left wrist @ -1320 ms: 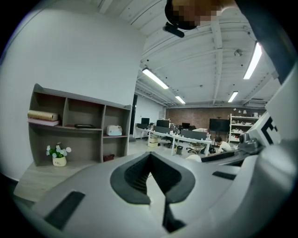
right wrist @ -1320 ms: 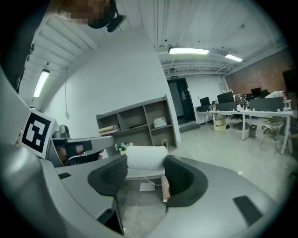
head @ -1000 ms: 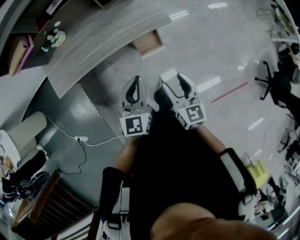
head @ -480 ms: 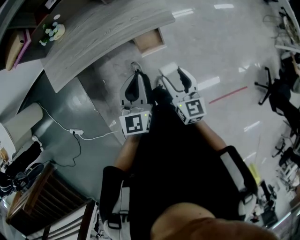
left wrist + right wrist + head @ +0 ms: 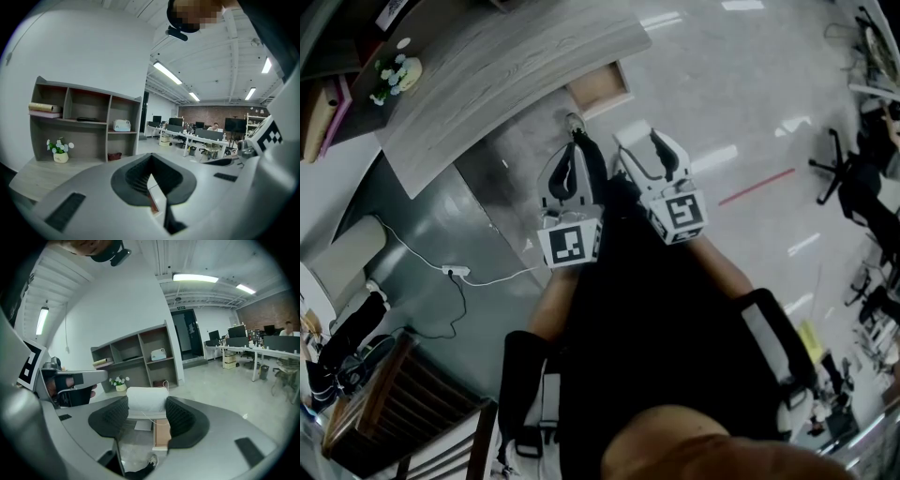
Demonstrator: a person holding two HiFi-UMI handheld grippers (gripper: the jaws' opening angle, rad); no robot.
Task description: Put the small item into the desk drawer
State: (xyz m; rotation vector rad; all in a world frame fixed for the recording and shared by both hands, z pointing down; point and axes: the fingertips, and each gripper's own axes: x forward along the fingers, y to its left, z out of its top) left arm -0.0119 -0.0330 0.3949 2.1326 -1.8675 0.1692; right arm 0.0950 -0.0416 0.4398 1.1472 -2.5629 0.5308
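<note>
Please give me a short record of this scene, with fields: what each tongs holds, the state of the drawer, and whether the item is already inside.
left tongs: shut, nothing between them
right tongs: shut on the small white item
drawer: open, wooden inside, ahead of both tongs
desk: grey wood top, with a flower pot at its far end
item in drawer: not yet, it is in the right tongs, short of the drawer

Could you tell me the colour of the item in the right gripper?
The item is white; clearest in right gripper view.
</note>
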